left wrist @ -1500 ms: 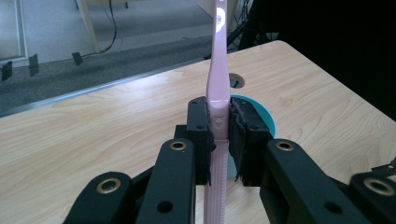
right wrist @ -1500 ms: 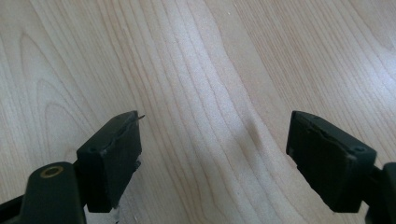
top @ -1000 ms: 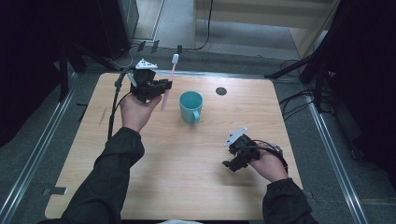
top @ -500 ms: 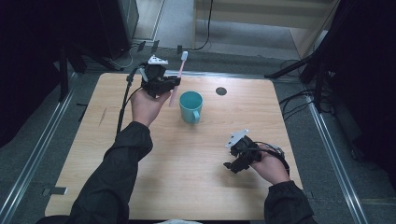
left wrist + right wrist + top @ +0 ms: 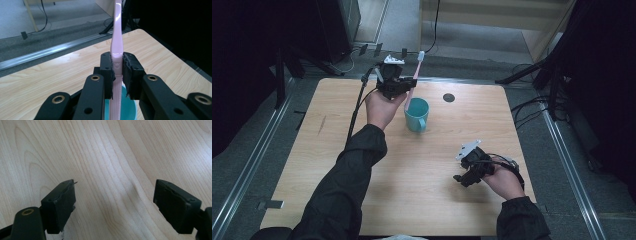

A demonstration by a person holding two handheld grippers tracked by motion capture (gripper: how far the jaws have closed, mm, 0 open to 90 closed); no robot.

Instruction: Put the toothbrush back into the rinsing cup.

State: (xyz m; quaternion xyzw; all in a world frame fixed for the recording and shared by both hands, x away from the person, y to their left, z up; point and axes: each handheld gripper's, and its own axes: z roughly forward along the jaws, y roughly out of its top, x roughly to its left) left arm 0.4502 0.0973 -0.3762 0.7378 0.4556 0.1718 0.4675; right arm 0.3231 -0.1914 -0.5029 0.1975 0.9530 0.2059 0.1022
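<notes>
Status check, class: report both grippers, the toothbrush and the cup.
Left gripper shut on pink toothbrush, handle end over teal cup. Right gripper open, empty, low over the table. Nothing in the way.

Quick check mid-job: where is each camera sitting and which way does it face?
High view: above the near edge, facing forward and down on the table; both forearms, left gripper, right gripper.
Left gripper view: along its jaws, shut on the toothbrush over the cup.
Right gripper view: down at bare wood between open jaws.
High and left gripper views share toothbrush and cup.
</notes>
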